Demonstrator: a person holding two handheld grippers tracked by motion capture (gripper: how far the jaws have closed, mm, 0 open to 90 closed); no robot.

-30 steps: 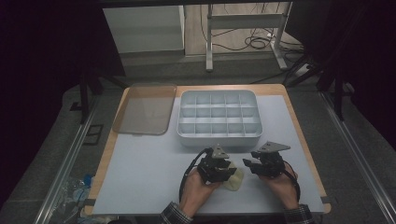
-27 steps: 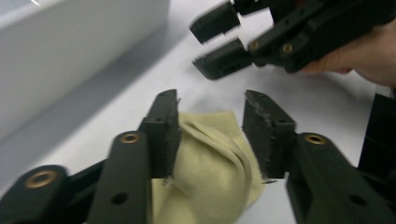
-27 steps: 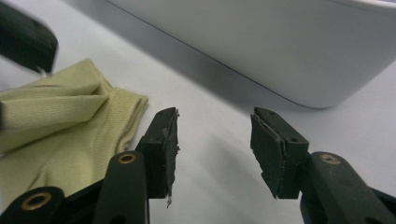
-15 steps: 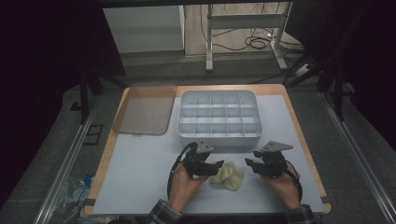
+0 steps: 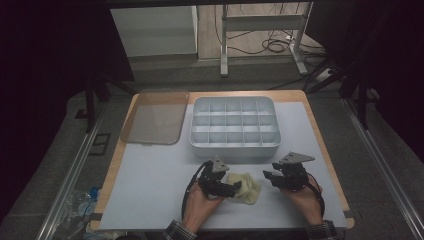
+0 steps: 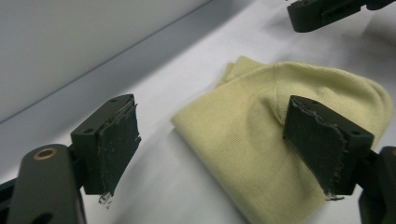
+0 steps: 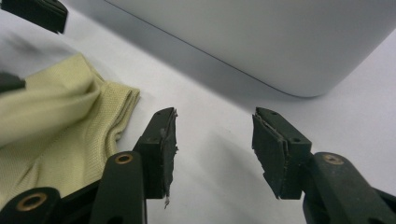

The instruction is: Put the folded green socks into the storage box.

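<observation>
Cloth (image 5: 246,186) lies between left gripper's (image 5: 231,189) just-opened jaws; unpinched.

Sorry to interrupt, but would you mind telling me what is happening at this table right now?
A person is working a pale yellow cloth with two handheld grippers, in front of a grey compartment tray. The left gripper has just been opening its jaws, which stand wide apart over the cloth. The right gripper waits open beside the cloth, nothing between its jaws.
</observation>
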